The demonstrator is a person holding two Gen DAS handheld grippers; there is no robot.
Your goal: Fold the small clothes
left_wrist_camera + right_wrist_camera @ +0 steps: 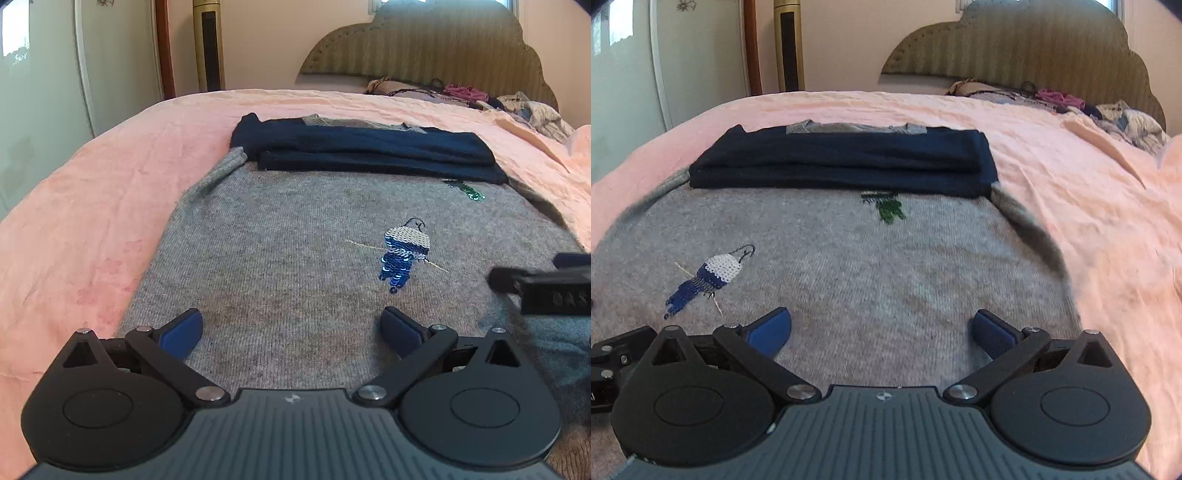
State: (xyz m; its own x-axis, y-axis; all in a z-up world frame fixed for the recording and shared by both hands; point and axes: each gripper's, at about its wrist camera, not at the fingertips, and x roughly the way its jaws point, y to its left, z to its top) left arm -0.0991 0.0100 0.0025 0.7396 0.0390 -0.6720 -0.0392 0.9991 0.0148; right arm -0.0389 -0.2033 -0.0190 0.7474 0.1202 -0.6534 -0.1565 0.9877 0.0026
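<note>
A grey knit sweater (280, 251) (886, 258) lies flat on the pink bedspread (92, 206) (1089, 192). Its dark navy sleeves (369, 151) (849, 162) are folded across its far end. Sequin figures decorate it: a blue and white one (402, 254) (709, 280) and a green one (471, 192) (888, 206). My left gripper (291, 332) hovers open over the near left part of the sweater, nothing between its blue pads. My right gripper (881, 330) is open over the near right part; its black body shows in the left wrist view at the right edge (546, 288).
A heap of loose clothes (480, 99) (1108, 110) lies at the far right by the padded headboard (436, 48) (1015, 48). A tall gold tower fan (208, 44) (788, 44) and a pale wardrobe door (44, 74) stand beyond the bed's left side.
</note>
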